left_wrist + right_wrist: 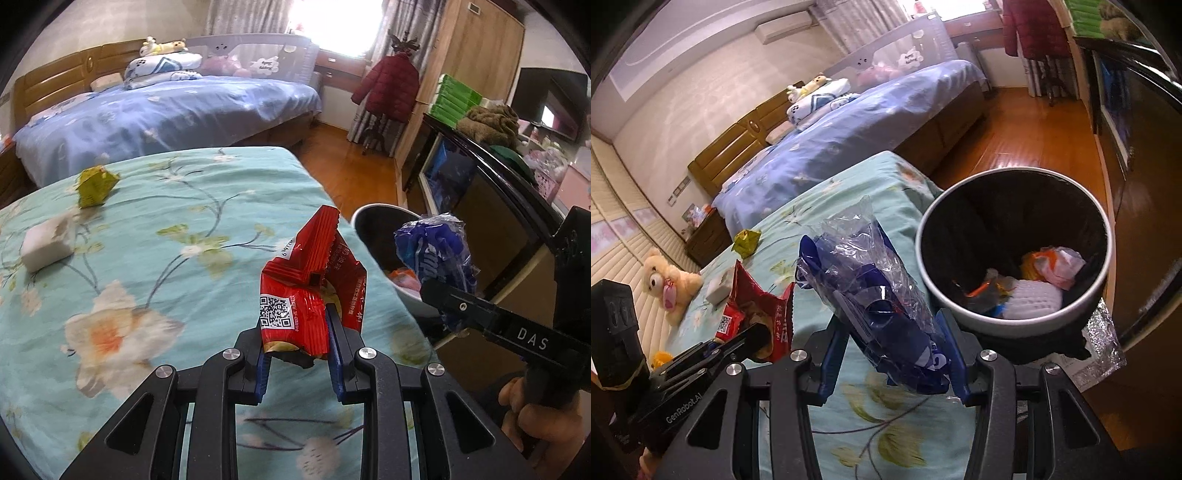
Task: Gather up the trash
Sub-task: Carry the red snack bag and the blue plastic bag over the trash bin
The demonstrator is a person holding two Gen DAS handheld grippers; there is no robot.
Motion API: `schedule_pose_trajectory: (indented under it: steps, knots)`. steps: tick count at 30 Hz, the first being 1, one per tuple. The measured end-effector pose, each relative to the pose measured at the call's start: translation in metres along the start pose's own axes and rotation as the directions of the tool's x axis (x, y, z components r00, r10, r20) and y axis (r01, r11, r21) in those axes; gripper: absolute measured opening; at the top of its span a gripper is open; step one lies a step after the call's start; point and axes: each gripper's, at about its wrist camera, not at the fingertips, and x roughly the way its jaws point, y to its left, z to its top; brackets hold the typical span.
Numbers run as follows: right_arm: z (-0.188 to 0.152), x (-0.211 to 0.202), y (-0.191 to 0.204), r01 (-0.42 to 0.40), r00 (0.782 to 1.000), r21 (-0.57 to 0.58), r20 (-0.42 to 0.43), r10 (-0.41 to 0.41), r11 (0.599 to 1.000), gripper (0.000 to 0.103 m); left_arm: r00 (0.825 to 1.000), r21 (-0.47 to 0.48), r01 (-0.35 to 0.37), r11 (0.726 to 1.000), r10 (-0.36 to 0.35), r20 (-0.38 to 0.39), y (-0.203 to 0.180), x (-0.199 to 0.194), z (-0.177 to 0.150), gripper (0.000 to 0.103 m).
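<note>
The left gripper (297, 354) pinches one red wrapper (310, 284); the right gripper (892, 363) pinches one blue wrapper (882, 306) (beside the bin (1108, 236)). Two pieces lie on the bed (184, 221): one yellow-green wrapper (94, 184), one white block (48, 243).

Floral bed cover (184, 229) with green wrapper (94, 184), white block (48, 242).

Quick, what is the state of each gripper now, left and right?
Left gripper: closed on a crumpled red foil snack wrapper.
Right gripper: closed on a crumpled blue and clear plastic wrapper.
</note>
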Motion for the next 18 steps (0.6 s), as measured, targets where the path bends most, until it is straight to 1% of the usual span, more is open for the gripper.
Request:
schedule_pose_trajectory:
  steps: [11, 18]
  knots:
    - [0.011, -0.008, -0.027, 0.024, 0.999, 0.045, 0.021, -0.025, 0.999, 0.049, 1.000, 0.059, 0.020, 0.998, -0.020, -0.003, -0.024, 0.020, 0.014, 0.025]
    - [0.019, -0.012, -0.046, 0.043, 0.998, 0.080, 0.033, -0.046, 0.996, 0.049, 1.000, 0.089, 0.020, 0.996, -0.020, -0.011, -0.040, 0.034, 0.022, 0.025]
